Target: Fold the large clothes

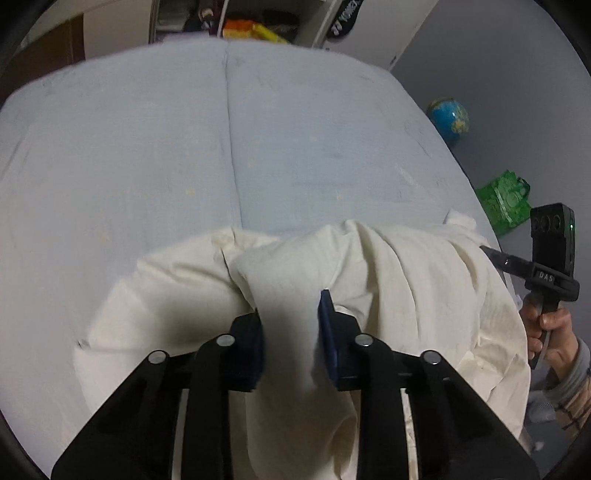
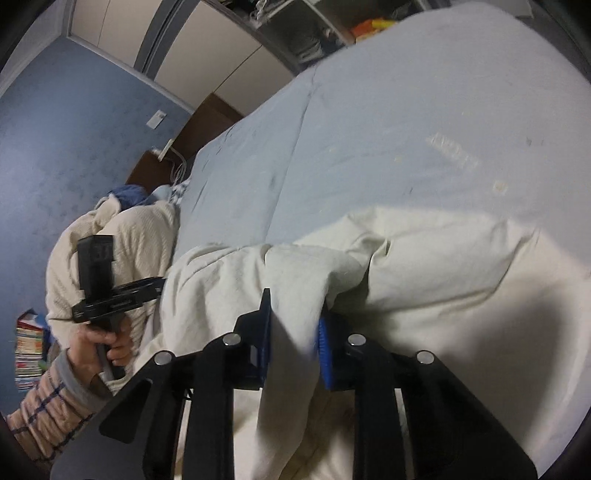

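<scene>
A large cream garment [image 1: 388, 277] [image 2: 443, 266] lies bunched at the near edge of a bed with a pale blue sheet [image 1: 147, 147] [image 2: 369, 129]. My left gripper [image 1: 291, 325] has a thick fold of this cloth pinched between its blue pads. The right gripper [image 2: 293, 325] is shut on another fold of the same garment further along the edge. Each wrist view shows the other gripper off to the side: the right one [image 1: 491, 254] at the garment's right end, the left one [image 2: 147, 286] at its left end, fingertips buried in cloth. A hand [image 1: 546, 325] [image 2: 99, 339] holds each handle.
A globe [image 1: 448, 118] and a green bag [image 1: 504, 199] sit on the floor right of the bed. A heap of cream knit and blue clothes [image 2: 122, 236] lies by the bed's corner, with stacked books [image 2: 27, 350] below. Open shelves [image 1: 251, 22] stand beyond the bed.
</scene>
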`<action>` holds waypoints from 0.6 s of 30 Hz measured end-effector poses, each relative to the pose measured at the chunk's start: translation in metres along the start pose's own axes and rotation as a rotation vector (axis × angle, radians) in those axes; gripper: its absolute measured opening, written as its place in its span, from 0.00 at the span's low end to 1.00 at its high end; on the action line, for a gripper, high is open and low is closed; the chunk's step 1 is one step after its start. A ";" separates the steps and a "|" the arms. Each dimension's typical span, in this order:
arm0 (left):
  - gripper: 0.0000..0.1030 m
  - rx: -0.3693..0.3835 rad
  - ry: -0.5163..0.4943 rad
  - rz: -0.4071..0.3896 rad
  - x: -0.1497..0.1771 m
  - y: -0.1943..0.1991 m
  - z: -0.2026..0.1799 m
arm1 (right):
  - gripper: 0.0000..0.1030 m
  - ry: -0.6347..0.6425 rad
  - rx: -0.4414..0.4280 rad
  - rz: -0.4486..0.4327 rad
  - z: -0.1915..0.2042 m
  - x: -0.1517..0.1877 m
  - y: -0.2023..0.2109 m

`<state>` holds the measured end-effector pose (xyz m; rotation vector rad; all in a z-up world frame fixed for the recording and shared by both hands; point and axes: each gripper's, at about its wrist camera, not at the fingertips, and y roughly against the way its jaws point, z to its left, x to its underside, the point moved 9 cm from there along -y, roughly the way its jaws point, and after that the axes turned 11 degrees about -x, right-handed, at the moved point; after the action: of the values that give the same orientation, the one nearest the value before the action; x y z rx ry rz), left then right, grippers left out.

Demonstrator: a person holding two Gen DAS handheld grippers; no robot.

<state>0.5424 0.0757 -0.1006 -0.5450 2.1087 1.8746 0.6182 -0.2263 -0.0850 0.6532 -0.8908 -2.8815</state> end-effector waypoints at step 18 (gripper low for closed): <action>0.64 -0.159 0.031 -0.184 -0.012 0.028 -0.007 | 0.27 -0.075 0.096 -0.086 -0.022 -0.028 0.020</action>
<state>0.5409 0.0731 -0.0694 -0.7799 1.8668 1.9479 0.6509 -0.2495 -0.0802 0.6088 -1.0410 -2.9724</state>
